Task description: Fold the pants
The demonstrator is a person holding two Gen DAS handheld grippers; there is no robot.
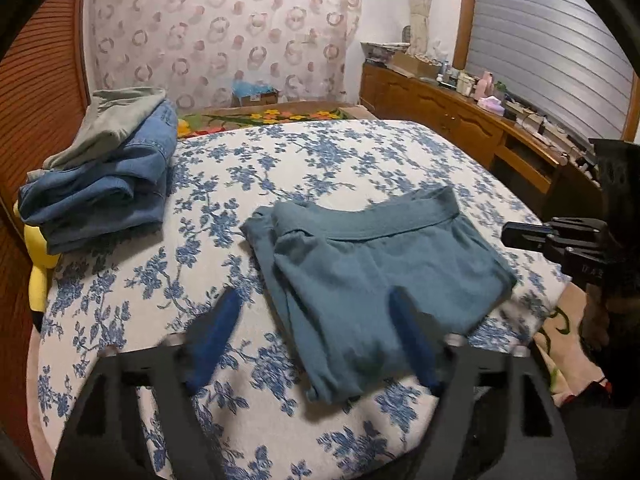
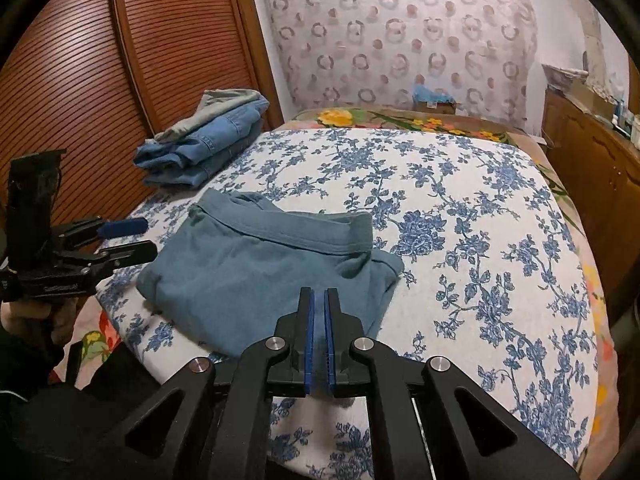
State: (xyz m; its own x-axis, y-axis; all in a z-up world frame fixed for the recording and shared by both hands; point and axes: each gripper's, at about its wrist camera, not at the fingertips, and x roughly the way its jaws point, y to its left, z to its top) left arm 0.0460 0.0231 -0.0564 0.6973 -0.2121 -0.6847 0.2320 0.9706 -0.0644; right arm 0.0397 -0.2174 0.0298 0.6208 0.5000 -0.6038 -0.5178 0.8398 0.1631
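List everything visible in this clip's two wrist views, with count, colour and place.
folded pants: one, teal, near edge of the bed, waistband toward the far side
clothes stack: one pile, blue denim with a grey-green garment on top, far left of the bed by the closet
bedspread: one, white with blue flowers, covering the bed
blanket: one, floral with yellow flowers, at the bed's far end
closet doors: brown, slatted, left of the bed
curtain: one, sheer with ring pattern, far wall
dresser: one, wooden, cluttered top, right wall
left gripper: black with blue pads, jaws open over the pants
right gripper: black with blue pads, jaws closed, empty
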